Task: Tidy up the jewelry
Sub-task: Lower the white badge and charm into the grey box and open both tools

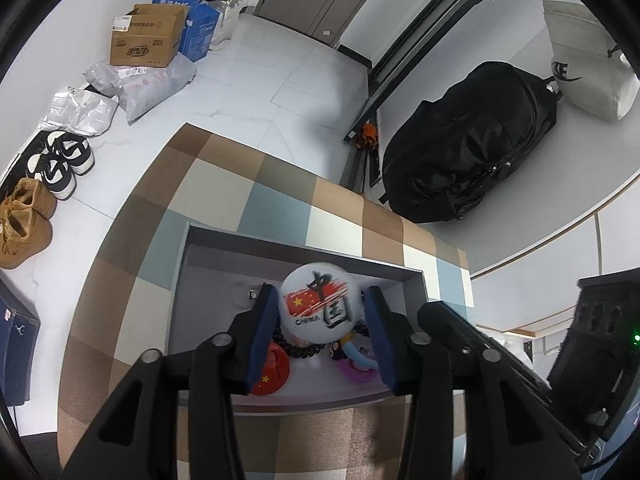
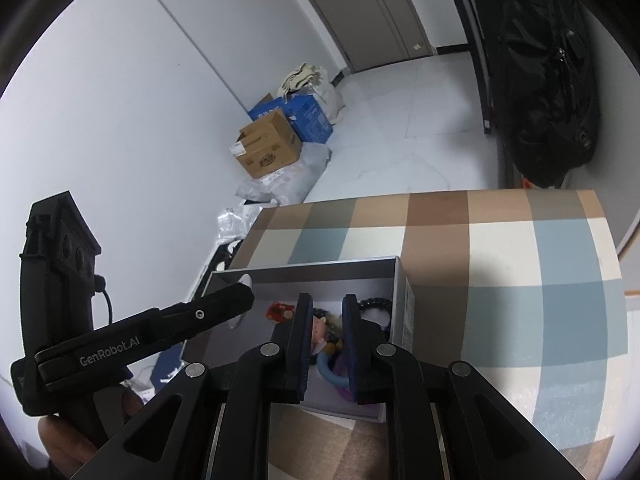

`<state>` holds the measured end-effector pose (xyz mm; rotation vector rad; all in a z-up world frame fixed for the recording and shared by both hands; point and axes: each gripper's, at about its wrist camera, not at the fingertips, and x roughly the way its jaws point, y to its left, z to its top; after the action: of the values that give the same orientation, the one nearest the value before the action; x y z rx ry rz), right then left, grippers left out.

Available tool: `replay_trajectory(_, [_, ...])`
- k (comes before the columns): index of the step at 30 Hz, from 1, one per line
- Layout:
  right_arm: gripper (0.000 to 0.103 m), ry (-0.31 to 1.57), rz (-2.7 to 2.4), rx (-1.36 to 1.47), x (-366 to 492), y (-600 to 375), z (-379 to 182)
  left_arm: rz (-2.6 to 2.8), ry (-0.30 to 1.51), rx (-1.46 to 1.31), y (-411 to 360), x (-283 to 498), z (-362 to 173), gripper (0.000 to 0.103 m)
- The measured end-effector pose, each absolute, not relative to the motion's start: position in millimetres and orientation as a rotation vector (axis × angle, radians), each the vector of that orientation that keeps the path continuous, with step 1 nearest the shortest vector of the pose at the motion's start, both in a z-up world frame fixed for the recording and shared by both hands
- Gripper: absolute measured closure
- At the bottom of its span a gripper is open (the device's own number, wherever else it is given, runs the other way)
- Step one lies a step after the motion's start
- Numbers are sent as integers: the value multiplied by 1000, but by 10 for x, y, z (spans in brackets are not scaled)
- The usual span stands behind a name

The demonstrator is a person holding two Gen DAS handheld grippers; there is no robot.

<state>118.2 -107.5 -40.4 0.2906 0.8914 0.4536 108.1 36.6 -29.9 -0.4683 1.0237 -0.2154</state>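
Note:
A grey open box [image 1: 192, 248] stands on the checkered tabletop and holds jewelry. My left gripper [image 1: 318, 300] is shut on a round white badge [image 1: 318, 304] with a red flag and "CHINA" print, held over the box. Under it lie a black bead bracelet [image 1: 304, 350], a red badge [image 1: 272, 372] and a purple and blue trinket [image 1: 358, 364]. My right gripper [image 2: 327, 312] hangs over the same box [image 2: 396, 280], its jaws narrowly apart around a small doll charm [image 2: 320, 330]. A black bead bracelet [image 2: 376, 303] and a red badge [image 2: 280, 311] lie in the box.
The checkered tablecloth [image 1: 280, 184] covers a small table. Cardboard boxes [image 1: 146, 38], plastic bags and shoes [image 1: 60, 162] line the floor at the left. A black duffel bag [image 1: 472, 140] sits on the floor at the right. The left gripper's body [image 2: 132, 340] shows at the left of the right wrist view.

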Motion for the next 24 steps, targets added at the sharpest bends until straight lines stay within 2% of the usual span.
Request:
replay_trajectory(1, [78, 880, 451, 283, 1168, -1072, -384, -219, 1014, -470, 367, 1073, -287, 46])
replay_trajectory(2, [60, 866, 447, 278, 1154, -1070, -365, -220, 1001, -477, 378, 1057, -266, 43])
replay_trajectory(3, [37, 846, 434, 275, 1134, -1081, -340, -221, 993, -481, 386, 1047, -254, 42])
replay_trajectory(4, [29, 817, 412, 270, 1105, -1106, -309, -223, 986, -483, 394, 1041, -245, 42])
replay_trajectory(15, [16, 787, 369, 267, 1090, -1193, -237, -145, 917, -408, 424, 959, -129, 41])
replay_trajectory(17, [13, 773, 373, 255, 1057, -1179, -214, -135, 902, -393, 428, 927, -97, 39])
replay_trajectory(19, [10, 751, 376, 239, 1008, -1163, -174, -130, 883, -387, 429, 888, -71, 32])
replay_trajectory(24, [6, 703, 384, 217, 889, -1145, -98, -118, 825, -340, 398, 758, 24, 32])
